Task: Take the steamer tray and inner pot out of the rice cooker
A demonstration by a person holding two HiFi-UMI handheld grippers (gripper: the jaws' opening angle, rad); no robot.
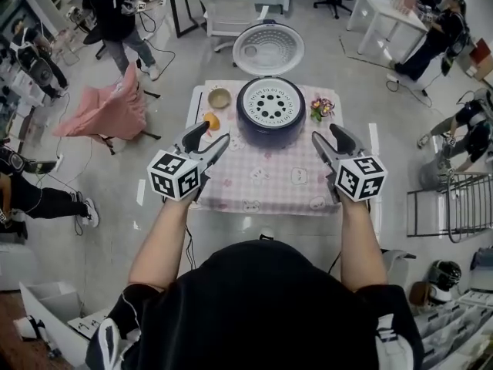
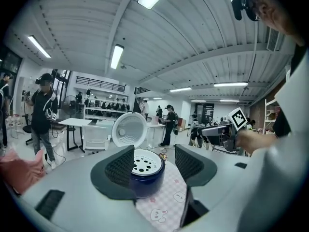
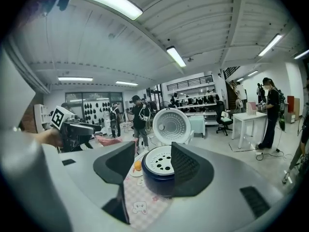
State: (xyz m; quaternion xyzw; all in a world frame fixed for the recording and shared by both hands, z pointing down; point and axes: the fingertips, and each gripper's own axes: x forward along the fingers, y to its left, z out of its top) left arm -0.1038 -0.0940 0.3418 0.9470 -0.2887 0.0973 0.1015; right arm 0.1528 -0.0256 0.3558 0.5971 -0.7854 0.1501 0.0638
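Left gripper [image 1: 213,134] and right gripper [image 1: 326,134]: both jaw pairs spread, nothing between them, held short of the rice cooker [image 1: 248,126]. Cooker round, dark blue, glossy, on a pink checked cloth [image 1: 262,179]. White ribbed lid [image 1: 268,49] stands open behind. Steamer tray [image 1: 270,104] sits in the cooker's mouth: white disc, round holes. Inner pot hidden beneath. Small bowl [image 1: 219,98] beside the cooker.

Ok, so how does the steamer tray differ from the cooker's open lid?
The steamer tray lies flat inside the dark blue rice cooker; the lid stands swung open behind it. The tray has a few large round holes; the lid's inner face shows a fine dotted pattern and one small disc off centre. Both are round and pale. The left gripper and right gripper are open, touching neither.
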